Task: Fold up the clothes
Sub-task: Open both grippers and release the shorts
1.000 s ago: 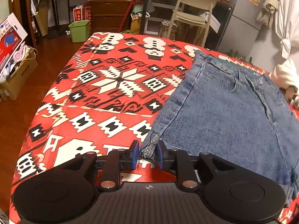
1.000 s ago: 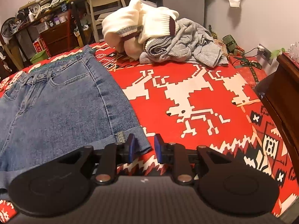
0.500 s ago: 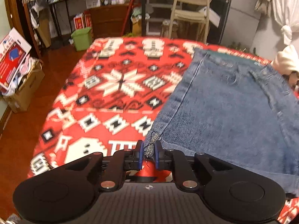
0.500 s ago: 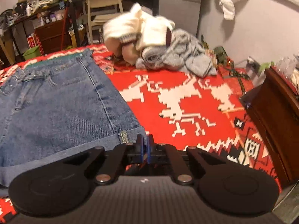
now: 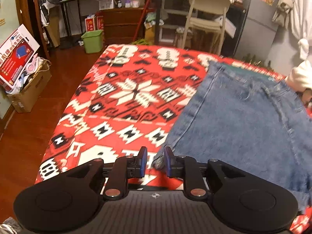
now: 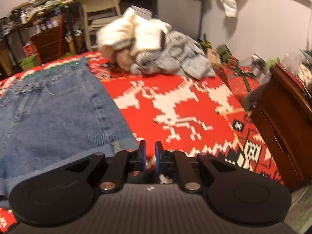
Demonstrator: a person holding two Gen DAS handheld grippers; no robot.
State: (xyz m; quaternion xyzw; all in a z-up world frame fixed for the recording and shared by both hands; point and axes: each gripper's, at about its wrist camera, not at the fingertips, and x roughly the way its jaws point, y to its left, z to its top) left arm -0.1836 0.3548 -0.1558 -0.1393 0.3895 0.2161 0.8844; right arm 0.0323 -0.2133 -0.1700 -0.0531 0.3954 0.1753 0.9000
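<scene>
Both my claws have opened since half a second ago, when each was pinched on a hem corner of the denim shorts. Now my left claw stands with its fingers apart, and the left hem corner lies loose in the gap, nearer the right finger. My right claw also shows a gap between its fingers, narrower, and the right hem corner lies just to its left, not between them.

I count one pair of shorts. It lies flat on the red patterned blanket, hem toward my claws and waistband pointing away from them, so its long axis runs straight ahead of me.

Beyond my right claw is one pile of clothes: one white knit piece and one grey one, blurred, so I cannot tell if more are inside. One pale chair stands behind the bed. Both pictures are smeared by motion, and the gripper bodies hide the near hem.
</scene>
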